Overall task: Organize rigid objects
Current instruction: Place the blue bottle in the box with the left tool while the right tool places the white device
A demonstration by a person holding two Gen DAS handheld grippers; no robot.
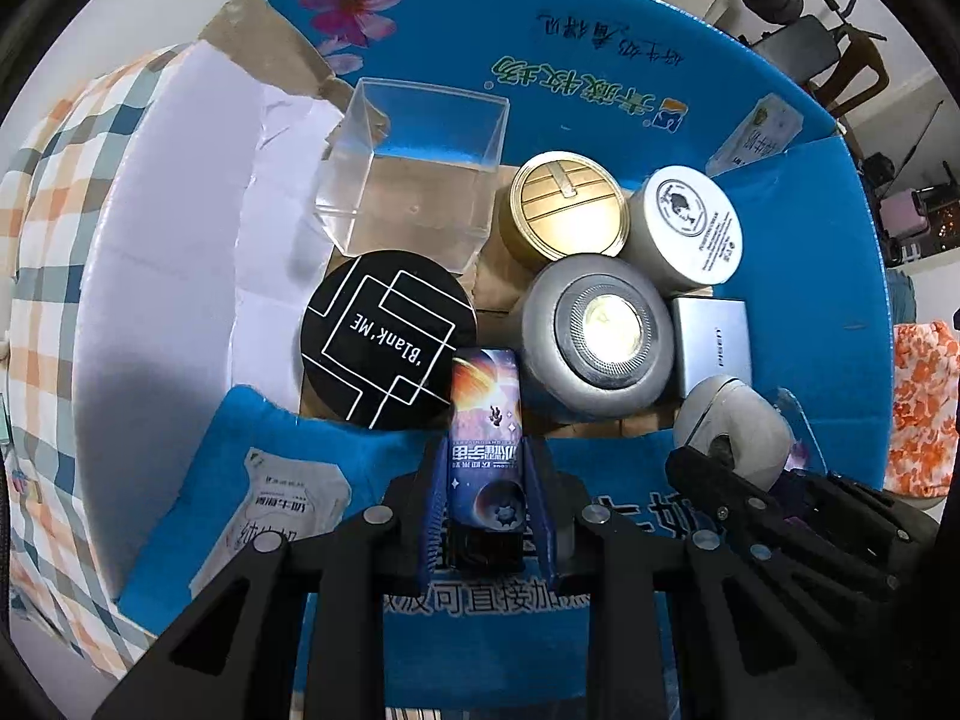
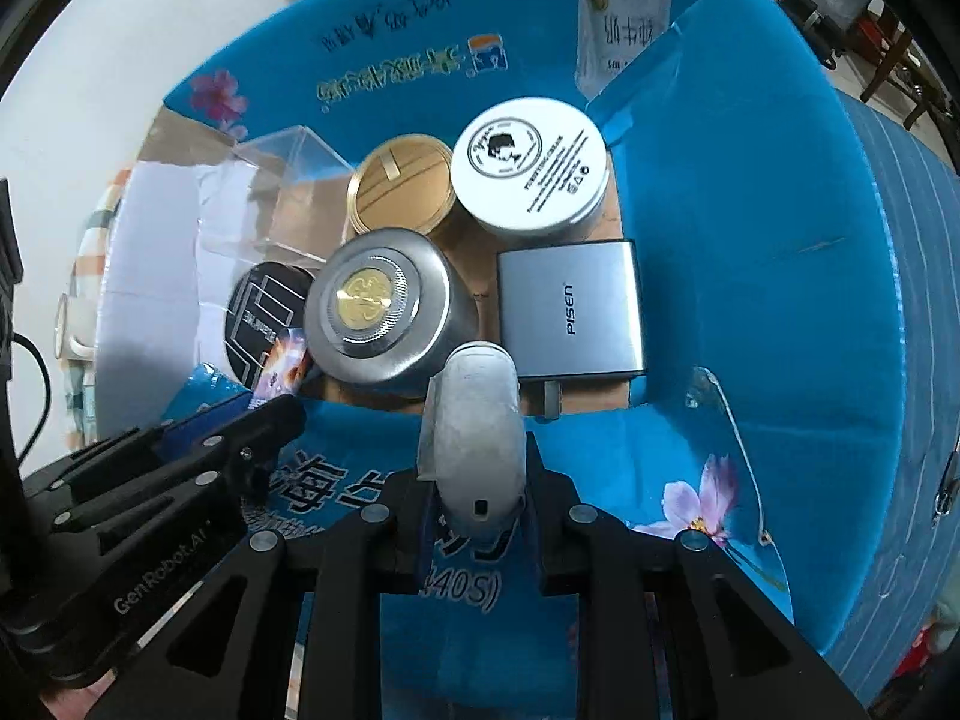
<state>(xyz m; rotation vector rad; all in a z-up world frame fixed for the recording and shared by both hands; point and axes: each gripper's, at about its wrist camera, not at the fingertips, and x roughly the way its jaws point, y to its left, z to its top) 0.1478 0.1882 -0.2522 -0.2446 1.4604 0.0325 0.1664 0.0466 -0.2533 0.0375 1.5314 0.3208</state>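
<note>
My left gripper is shut on a slim galaxy-print box, held over the near flap of a blue cardboard box. My right gripper is shut on a silver-grey rounded mouse-like object just above the same box's near edge. Inside the box sit a black 'Blank ME' round tin, a silver tin with gold centre, a gold tin, a white round tin, a grey PISEN charger and a clear plastic cube.
The blue box's flaps stand up on all sides. A white paper sheet lines its left wall. A checked cloth covers the surface to the left. An orange floral item lies right of the box.
</note>
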